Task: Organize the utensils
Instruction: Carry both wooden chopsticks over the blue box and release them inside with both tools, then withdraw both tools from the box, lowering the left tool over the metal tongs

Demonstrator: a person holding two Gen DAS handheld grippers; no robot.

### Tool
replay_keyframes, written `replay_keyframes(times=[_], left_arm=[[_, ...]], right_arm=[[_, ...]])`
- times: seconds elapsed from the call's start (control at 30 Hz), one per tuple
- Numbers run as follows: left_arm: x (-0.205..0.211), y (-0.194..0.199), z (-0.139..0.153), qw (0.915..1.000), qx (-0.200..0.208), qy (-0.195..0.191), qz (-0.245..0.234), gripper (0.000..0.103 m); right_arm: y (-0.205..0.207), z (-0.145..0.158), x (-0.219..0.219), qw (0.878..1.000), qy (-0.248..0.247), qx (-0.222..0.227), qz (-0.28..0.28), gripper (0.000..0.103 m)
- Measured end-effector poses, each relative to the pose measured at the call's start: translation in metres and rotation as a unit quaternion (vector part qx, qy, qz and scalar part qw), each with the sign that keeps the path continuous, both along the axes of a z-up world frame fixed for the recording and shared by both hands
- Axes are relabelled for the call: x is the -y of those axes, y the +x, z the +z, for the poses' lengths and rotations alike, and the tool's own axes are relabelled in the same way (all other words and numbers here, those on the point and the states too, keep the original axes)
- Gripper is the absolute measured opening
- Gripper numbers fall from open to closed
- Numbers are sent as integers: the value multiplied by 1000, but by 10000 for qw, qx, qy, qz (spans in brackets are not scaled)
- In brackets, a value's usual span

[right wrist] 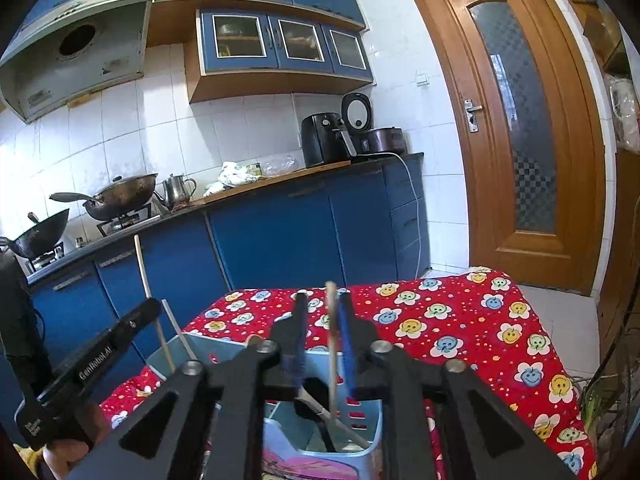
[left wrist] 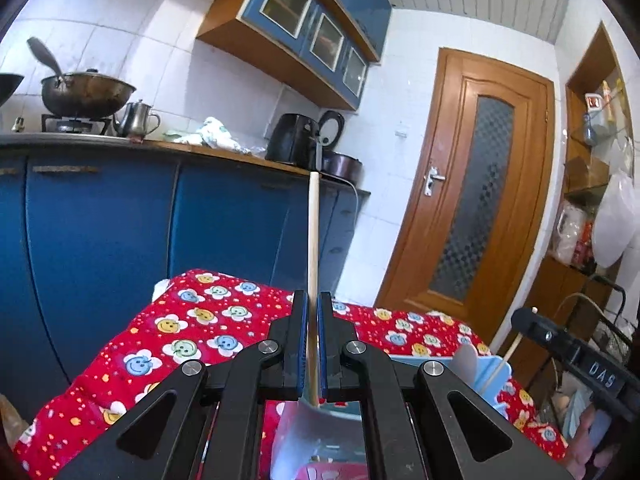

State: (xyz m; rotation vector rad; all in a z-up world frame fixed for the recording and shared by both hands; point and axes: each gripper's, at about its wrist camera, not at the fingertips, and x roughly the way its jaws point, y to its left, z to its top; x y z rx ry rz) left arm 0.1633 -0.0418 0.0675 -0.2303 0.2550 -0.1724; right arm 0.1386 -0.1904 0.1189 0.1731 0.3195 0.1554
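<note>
Fingers of the left gripper are seen pressed together on the wooden handle of a spatula, which is pointed toward twelve o'clock, its metal blade lying low at six o'clock between the linkages. Jaws of the right gripper are parted slightly, and a thin wooden stick is seen beside the blue pad; whether it is touched cannot be told. A pale blue utensil holder is set at six o'clock on the red flowered cloth.
</note>
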Motion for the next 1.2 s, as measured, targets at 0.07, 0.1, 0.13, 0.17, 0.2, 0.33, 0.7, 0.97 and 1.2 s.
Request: replay_keyframes(times=[0.07, 0.1, 0.13, 0.17, 0.2, 0.33, 0.7, 0.97, 1.2], left_arm=[[2, -3, 1, 9999, -79, 87, -108, 9], [2, -4, 2, 9998, -110, 104, -147, 10], [3, -7, 2, 9996, -147, 115, -212, 13], [2, -9, 3, 9995, -169, 118, -248, 15], [2, -11, 3, 9994, -187, 117, -274, 17], [-2, -20, 7, 9989, -277, 95, -379, 23], [-20, -52, 21, 9964, -617, 143, -561, 33], [-27, -75, 24, 9918, -1037, 271, -697, 33], [-25, -92, 17, 9842, -1494, 428, -850, 33]], right_arm=[[-5, 4, -1, 10000, -2, 28, -3, 25], [-6, 5, -1, 10000, 14, 31, -6, 27], [-9, 7, -1, 10000, 61, 30, -6, 30], [-11, 8, 0, 9999, 106, 32, 0, 31], [-13, 10, 0, 9999, 156, 30, 6, 32], [-26, 16, 1, 9997, 248, 32, -17, 33], [-71, 31, 1, 9989, 457, -77, 12, 36], [-104, 29, -5, 9987, 387, -316, 9, 36], [-124, 18, -9, 9971, 293, -696, -56, 36]])
